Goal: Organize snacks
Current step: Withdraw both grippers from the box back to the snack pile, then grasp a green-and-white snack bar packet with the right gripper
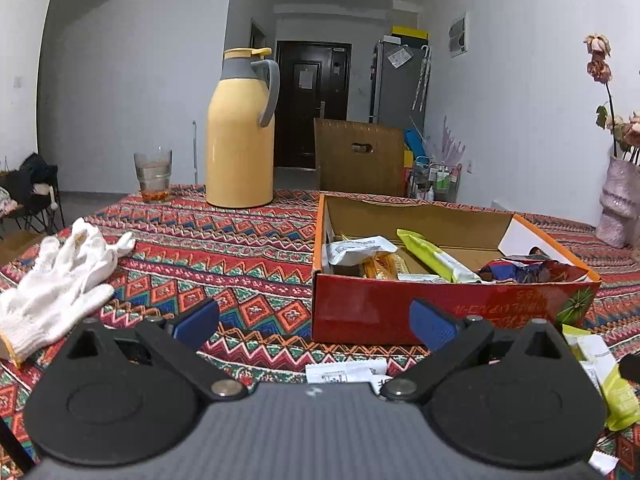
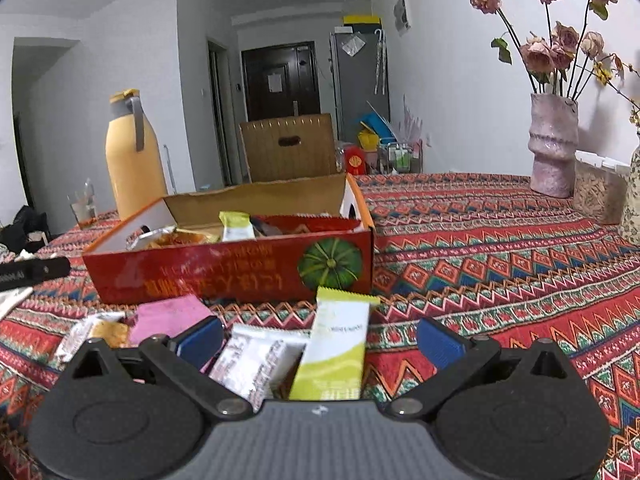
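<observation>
The surface (image 1: 248, 248) wears a patterned red cloth and stands in a white-walled room, with a dark door (image 1: 313, 104) and a grey fridge (image 1: 396, 84) at the far end. Taking the red box (image 1: 448, 304) as landmark: far to its left lie white gloves (image 1: 60, 280); behind and left of it stand a glass (image 1: 153, 176) and a yellow jug (image 1: 240, 136). A chair back (image 1: 358, 156) rises behind it. The box is open-topped, its long axis running left to right across both views, printed side facing the cameras. Several snacks lie inside, among them a green packet (image 1: 436, 256) slanting from back-left to front-right. To the box's right, well apart, a pink vase (image 2: 554, 144) holds dried roses (image 2: 544, 48).

In front of the box, loose snacks lie on the cloth: a pink packet (image 2: 168, 316), a white packet (image 2: 256, 360), and a green stick pack (image 2: 336, 344) whose long axis points toward the box.

The left tool (image 1: 314, 322) is released, jaws spread wide, holding nothing. The right tool (image 2: 320, 344) is also released, with the white packet and stick pack lying between its fingers (image 2: 438, 342), neither touched.
</observation>
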Available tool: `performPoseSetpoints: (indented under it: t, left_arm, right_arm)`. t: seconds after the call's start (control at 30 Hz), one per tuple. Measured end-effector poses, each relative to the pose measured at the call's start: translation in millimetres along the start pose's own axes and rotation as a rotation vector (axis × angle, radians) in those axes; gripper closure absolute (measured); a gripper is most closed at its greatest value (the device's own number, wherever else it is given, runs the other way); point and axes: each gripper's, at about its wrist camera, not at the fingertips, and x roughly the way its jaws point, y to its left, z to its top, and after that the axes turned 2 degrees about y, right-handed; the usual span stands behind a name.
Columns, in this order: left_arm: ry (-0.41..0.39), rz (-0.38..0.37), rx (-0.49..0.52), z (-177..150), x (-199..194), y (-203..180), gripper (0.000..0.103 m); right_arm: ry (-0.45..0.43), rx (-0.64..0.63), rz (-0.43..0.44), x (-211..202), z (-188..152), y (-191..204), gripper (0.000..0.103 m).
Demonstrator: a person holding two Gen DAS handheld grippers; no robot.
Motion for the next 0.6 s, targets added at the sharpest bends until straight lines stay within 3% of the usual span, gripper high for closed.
performPoseSetpoints:
  t: [0.37,0.43,0.6]
  left_arm:
    - [0.024,-0.03,-0.019,-1.9,2.7,3.5,0.0]
    - [0.024,-0.032,-0.024,-1.9,3.0,4.6,0.0]
    - [0.031,-0.031,-0.025,-1.9,4.2,4.5,0.0]
  right_arm:
    - [0.109,-0.024,-0.045,25.3,3.4,-12.0,0.001]
    - [0.136,-0.018,-0.054,34.6,6.3,-15.3,0.005]
    - [0.211,0.002,-0.051,54.8,7.0,-20.6,0.028]
